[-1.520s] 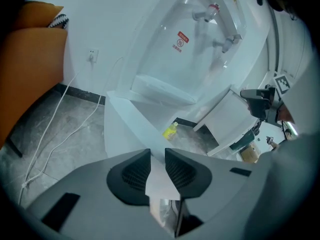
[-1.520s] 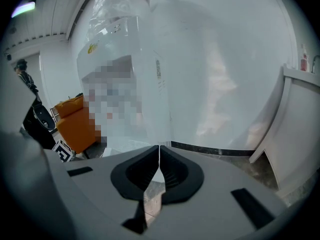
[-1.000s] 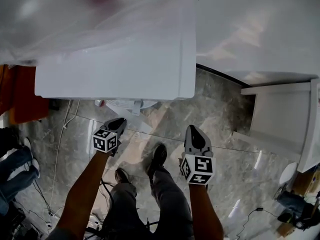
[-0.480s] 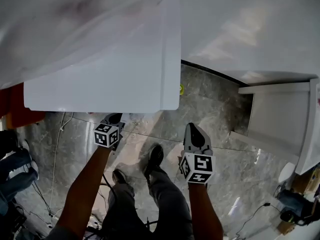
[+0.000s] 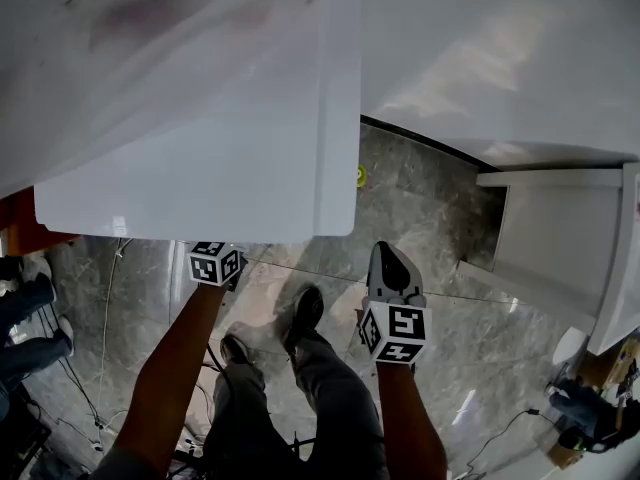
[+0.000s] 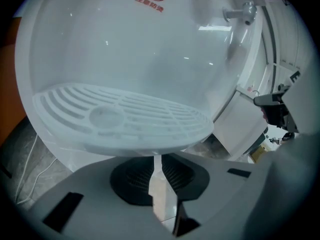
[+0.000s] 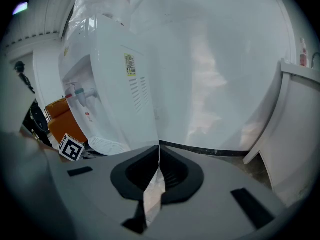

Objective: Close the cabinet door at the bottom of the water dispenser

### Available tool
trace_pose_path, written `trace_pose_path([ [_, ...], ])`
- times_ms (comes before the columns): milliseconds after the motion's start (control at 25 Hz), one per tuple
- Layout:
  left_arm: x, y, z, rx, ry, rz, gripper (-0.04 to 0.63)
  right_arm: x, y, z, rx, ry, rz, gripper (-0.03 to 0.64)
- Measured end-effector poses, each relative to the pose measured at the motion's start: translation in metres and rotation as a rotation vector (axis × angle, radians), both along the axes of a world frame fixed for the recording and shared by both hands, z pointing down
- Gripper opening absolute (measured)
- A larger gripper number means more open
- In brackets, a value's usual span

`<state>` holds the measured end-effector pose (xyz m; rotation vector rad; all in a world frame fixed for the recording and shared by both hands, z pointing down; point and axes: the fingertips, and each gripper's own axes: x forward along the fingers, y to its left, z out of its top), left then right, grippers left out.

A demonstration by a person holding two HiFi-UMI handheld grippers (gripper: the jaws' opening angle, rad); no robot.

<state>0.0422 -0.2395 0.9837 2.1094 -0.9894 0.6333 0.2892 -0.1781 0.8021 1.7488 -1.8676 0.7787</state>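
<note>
The white water dispenser (image 5: 200,108) fills the upper left of the head view, seen from above; its bottom cabinet door is hidden beneath it. My left gripper (image 6: 156,159) is shut and empty, pointing at the dispenser's front just under the round slotted drip tray (image 6: 120,116). In the head view only its marker cube (image 5: 215,263) shows at the dispenser's front edge. My right gripper (image 5: 388,260) hangs shut and empty over the floor, to the right of the dispenser (image 7: 110,84) and apart from it. The right gripper (image 7: 158,156) looks along the dispenser's side.
A white panel or cabinet (image 5: 560,238) stands at the right by the curved white wall (image 5: 500,58). An orange object (image 5: 18,236) sits left of the dispenser. Cables (image 5: 105,318) trail on the marble floor. My shoes (image 5: 305,313) stand between the grippers. Another person's legs (image 5: 25,313) are at far left.
The dispenser's top has grown larger and lower in the head view. My left gripper has moved forward until its jaws are under the dispenser's edge. The right gripper has barely moved.
</note>
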Motion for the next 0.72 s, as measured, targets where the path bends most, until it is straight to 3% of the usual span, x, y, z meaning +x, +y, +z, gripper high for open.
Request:
trace_pose_path([
  [240,-0.002,0.005,-0.004,-0.032,-0.001,-0.005,0.049,-0.002,-0.007,-0.008,0.004,-0.001,-0.007,0.028],
  [440,-0.001,0.027,-0.022,-0.056,-0.01,0.051,0.051,-0.014,-0.014,-0.026,0.018,-0.011,-0.017,0.028],
  [720,-0.019,0.048,-0.097,-0.023,-0.002,0.036,0.05,-0.033,-0.022,-0.079,0.059,-0.034,-0.031,0.028],
])
